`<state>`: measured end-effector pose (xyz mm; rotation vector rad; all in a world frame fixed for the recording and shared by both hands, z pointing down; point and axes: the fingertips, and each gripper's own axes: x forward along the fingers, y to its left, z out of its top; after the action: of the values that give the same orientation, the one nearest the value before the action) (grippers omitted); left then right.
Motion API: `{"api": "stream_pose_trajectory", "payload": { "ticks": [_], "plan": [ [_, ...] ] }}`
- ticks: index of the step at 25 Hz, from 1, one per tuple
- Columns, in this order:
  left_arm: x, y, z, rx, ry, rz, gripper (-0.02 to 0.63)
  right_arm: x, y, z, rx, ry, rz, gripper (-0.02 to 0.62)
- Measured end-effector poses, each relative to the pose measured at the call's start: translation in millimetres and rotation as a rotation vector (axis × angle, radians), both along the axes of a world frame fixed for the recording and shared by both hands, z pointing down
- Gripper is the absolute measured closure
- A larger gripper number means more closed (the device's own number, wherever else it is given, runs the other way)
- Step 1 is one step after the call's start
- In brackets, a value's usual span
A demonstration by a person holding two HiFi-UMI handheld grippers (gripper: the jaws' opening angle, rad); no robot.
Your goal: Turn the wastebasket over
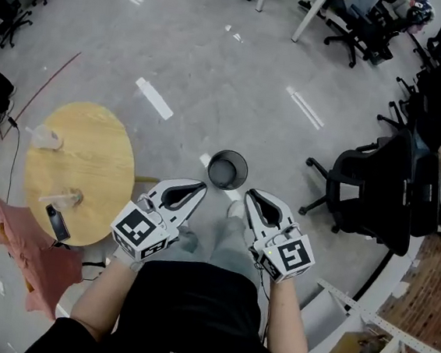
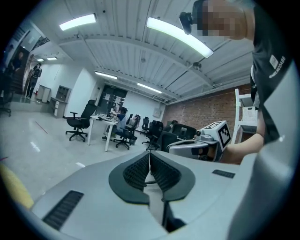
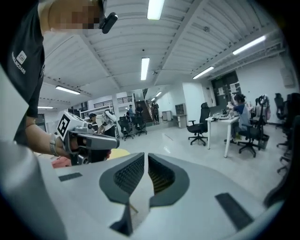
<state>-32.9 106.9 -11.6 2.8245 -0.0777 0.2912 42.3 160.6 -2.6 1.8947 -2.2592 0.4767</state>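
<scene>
Two tools are in my hands, and both are closed with nothing in them. At my 9 o'clock a round wooden worktop (image 1: 98, 151) stands on the grey floor (image 1: 193, 59). One clear plastic item (image 1: 48, 139) sits toward its far edge and a second clear item (image 1: 68, 197) sits nearer me, both too small to name. A dark phone (image 1: 58, 223) lies at the near rim. A pink cloth (image 1: 17, 248) shows at about 8 o'clock, just past the worktop's near edge.

My left tool (image 1: 201, 185) is held out in front of my body, pointing toward 1 o'clock. In its own view the ribbed pads (image 2: 138, 171) meet along one line and hold nothing.

The wastebasket (image 1: 227, 170) stands on the floor at my 12 o'clock, upright, with its round mouth facing up and its inside dark. It sits just beyond the two tool tips and between them, touching neither.

My right tool (image 1: 251, 192) points toward 11 o'clock, so the two tips lean in toward the wastebasket. Its pads (image 3: 129, 176) are likewise pressed together and bare.

At my 3 o'clock a black office chair (image 1: 364, 187) stands well apart from the wastebasket. More chairs (image 1: 353, 33) and a white desk (image 1: 316, 9) are farther off, around 1 o'clock.
</scene>
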Motion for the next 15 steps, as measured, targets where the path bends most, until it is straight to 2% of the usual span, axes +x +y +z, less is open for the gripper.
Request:
{"api": "stream_pose_trajectory", "payload": {
  "ticks": [4, 8, 11, 15],
  "plan": [
    [7.0, -13.8, 31.4, -0.044, -0.057, -0.098, 0.591, 7.1, -19.4, 40.0, -0.079, -0.02, -0.119, 0.567],
    [-0.2, -13.5, 68.3, -0.113, -0.129, -0.21, 0.591, 9.7, -35.3, 101.5, -0.195, -0.004, -0.249, 0.509],
    [-12.2, -9.8, 104.0, -0.168, -0.184, -0.289, 0.59, 7.9, -43.7, 165.8, -0.296, 0.063, -0.344, 0.485],
    [-24.1, -13.6, 165.6, -0.226, -0.247, -0.356, 0.588, 3.8, -52.3, 280.8, -0.453, 0.161, -0.445, 0.46]
  ]
}}
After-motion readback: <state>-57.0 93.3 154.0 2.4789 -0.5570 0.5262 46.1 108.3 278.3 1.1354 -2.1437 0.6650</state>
